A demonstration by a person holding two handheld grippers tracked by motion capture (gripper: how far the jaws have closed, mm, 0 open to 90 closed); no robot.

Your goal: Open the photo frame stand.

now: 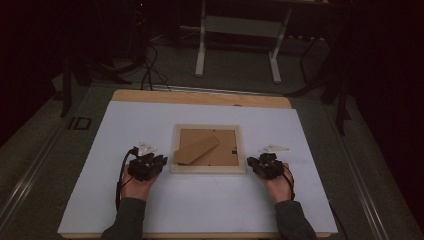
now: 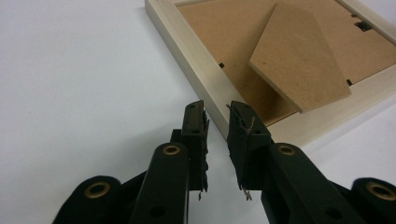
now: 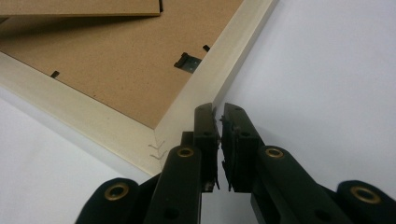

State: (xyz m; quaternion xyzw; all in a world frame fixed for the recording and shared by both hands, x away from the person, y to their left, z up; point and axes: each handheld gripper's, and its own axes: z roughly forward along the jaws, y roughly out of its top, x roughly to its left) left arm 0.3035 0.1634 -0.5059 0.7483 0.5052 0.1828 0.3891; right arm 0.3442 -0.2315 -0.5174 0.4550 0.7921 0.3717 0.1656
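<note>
High view: your two tongs flank the picture frame (image 1: 208,148), lying face down mid-surface (image 1: 150,120).
Left tongs (image 2: 215,114) stand slightly parted at its near corner; right tongs (image 3: 217,114) nearly closed, holding nothing; contact unclear.

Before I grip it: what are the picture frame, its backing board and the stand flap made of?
Frame: seemingly pale wood with a matte, whitish finish; a stapled mitre joint shows at one corner. Backing board: looks like brown pressed fibreboard, dull and finely speckled, held by small dark metal tabs. Stand flap: apparently the same fibreboard, with a thin raw edge.
</note>
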